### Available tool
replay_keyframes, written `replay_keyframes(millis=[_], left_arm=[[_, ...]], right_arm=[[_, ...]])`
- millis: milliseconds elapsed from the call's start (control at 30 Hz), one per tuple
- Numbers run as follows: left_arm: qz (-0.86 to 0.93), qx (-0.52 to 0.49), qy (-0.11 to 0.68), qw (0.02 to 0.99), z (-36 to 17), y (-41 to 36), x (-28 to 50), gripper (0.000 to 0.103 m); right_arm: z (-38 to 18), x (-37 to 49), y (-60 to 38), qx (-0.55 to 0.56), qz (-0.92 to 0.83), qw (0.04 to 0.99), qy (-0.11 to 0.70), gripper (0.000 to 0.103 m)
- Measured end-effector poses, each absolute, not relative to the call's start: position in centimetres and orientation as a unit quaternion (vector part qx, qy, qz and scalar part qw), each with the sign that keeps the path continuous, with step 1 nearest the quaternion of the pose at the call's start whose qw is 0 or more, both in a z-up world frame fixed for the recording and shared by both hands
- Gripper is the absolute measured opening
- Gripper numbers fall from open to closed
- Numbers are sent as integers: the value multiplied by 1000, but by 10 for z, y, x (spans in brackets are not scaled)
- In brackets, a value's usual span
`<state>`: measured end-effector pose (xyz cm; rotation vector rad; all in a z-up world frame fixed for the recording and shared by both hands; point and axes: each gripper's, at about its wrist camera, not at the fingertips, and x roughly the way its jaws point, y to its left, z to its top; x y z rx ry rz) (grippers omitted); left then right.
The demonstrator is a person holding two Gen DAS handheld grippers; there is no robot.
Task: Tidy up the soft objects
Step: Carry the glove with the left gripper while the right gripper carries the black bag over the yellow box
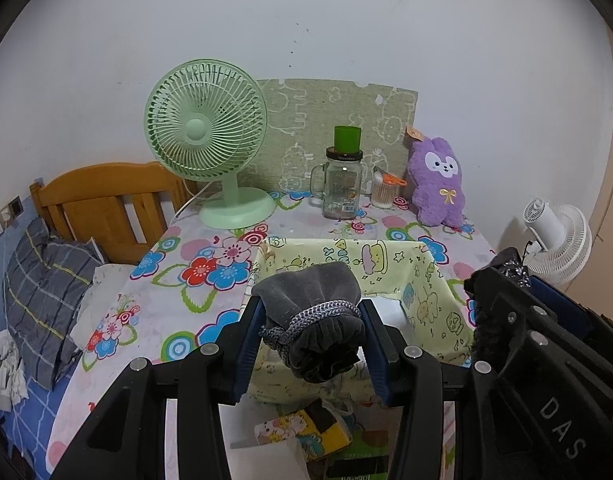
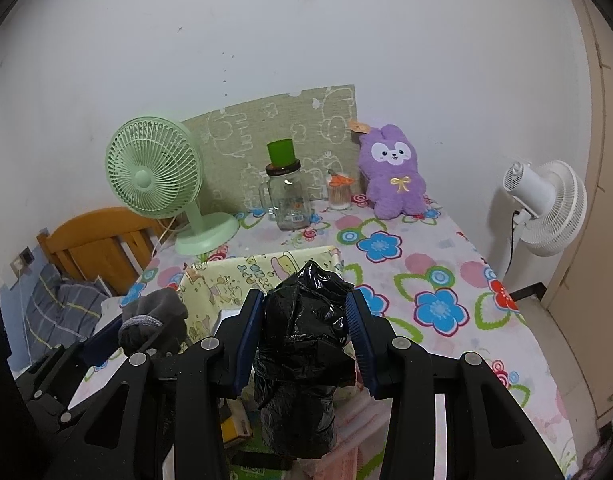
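Observation:
My left gripper (image 1: 311, 312) is shut on a grey velvet drawstring pouch (image 1: 312, 308), held in the air just over the near edge of a pale yellow fabric bin with cartoon prints (image 1: 422, 280). The same pouch (image 2: 152, 320) shows at the lower left of the right wrist view. My right gripper (image 2: 305, 312) is shut on a crumpled black plastic bag (image 2: 302, 344), which hangs down below the pads, in front of the bin (image 2: 222, 284). In the left wrist view the right gripper with its black bag (image 1: 502, 280) stands to the right of the bin.
The flowered tablecloth (image 2: 438, 288) carries a green desk fan (image 1: 204, 136), a glass jar with a green cup on top (image 1: 342, 184), a swab holder (image 1: 382, 192) and a purple plush bunny (image 1: 440, 184) along the back wall. A white fan (image 2: 546, 208) stands right, a bed (image 1: 46, 280) left.

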<state>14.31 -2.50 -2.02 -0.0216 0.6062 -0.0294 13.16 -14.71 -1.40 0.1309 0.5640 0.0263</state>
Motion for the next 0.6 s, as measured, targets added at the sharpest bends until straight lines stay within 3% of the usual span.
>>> replay_keyframes(millis=[600], left_arm=[[-10,3,301,954,-26,-28,179,48]], right_arm=[[-20,171,-136,62,38,957,282,46]])
